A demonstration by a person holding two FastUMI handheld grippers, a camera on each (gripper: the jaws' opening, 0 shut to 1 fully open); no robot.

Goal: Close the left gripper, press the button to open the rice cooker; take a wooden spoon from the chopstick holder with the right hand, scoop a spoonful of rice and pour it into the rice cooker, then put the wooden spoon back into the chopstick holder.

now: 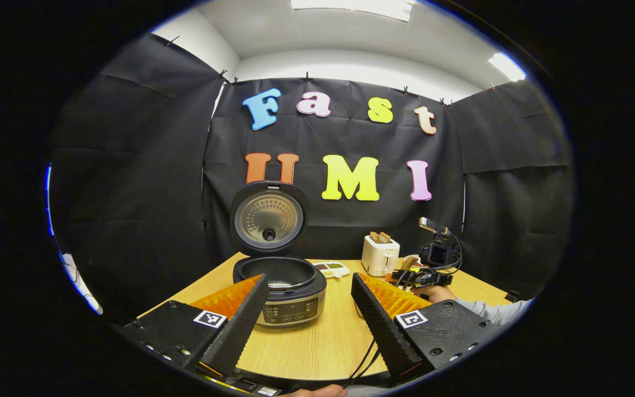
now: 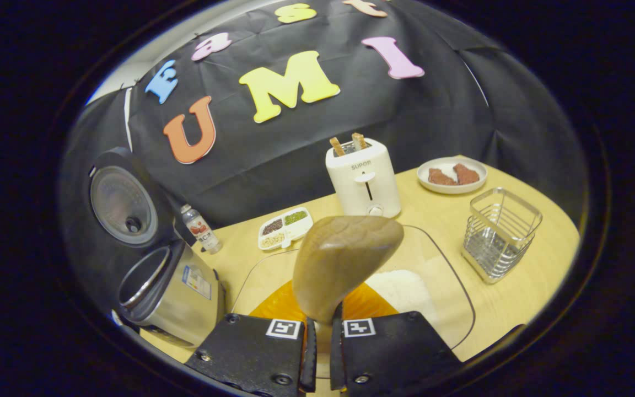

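One open silver-and-black rice cooker (image 2: 171, 292), one white toaster (image 2: 364, 179), one wire chopstick holder (image 2: 499, 234), one wooden spoon (image 2: 342, 262) and two brown toast slices (image 2: 349, 144) are counted ahead of the hand-held gripper.

Booth interior. Black cloth (image 1: 130, 182) hangs in creased panels along the back and both sides, pinned at its upper edge by small clips. Above the cloth, a pale wall (image 1: 350, 66) meets a white ceiling carrying two lit rectangular light panels, one overhead (image 1: 350, 6) and one toward the right (image 1: 507, 66). A bench (image 1: 323, 342) with a light wood-grain top stands against the back cloth; in the right gripper view its rounded edge (image 2: 565, 242) curves along the right side, and the cloth falls behind the bench top.
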